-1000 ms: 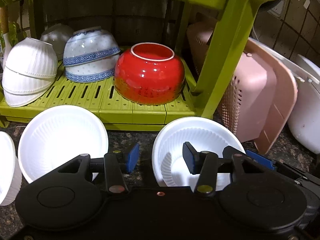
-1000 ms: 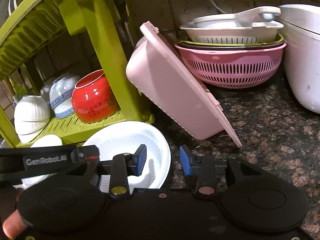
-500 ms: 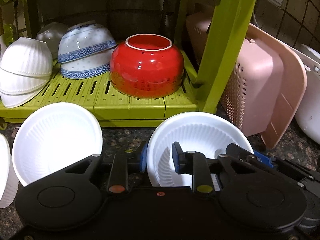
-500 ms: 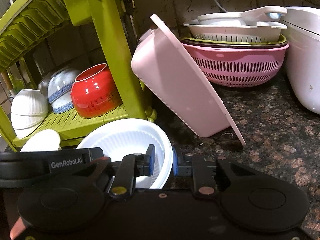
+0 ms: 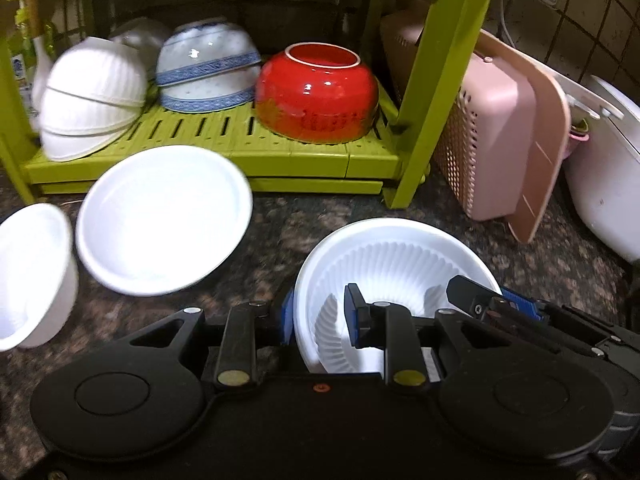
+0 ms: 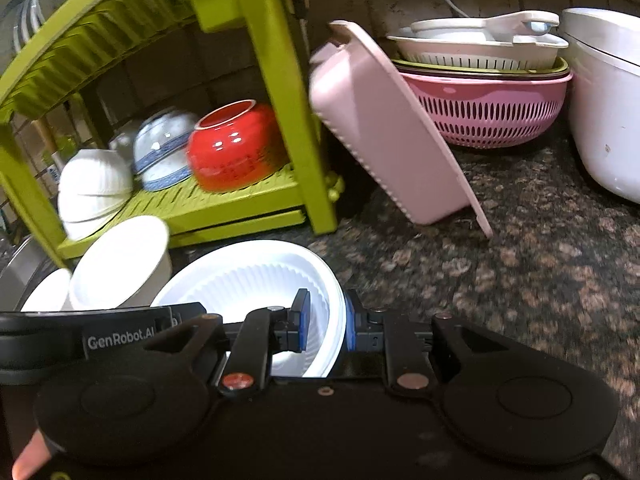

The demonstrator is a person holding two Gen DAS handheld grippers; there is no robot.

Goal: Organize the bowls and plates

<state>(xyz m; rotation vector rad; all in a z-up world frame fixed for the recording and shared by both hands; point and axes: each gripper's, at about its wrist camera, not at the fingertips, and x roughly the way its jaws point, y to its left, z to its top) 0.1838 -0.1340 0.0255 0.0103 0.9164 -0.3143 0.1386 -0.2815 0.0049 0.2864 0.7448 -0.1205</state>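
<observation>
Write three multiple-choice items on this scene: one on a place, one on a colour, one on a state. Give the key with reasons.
1. Where is the red bowl?
A. On the lower shelf of the green rack
B. On the countertop
C. Inside a pink colander

2. What colour are the bands on the patterned bowls beside the red bowl?
A. Green
B. Blue
C. Black

3. What is the right gripper doing?
A. Hanging open over bare counter
B. Holding the red bowl
C. Pinching the rim of the ribbed white bowl

Key:
1. A, because it sits upside down on the slatted shelf next to the rack's post.
2. B, because blue bands ring both stacked bowls.
3. C, because one pad is inside the rim and the other outside, both close against it.
</observation>
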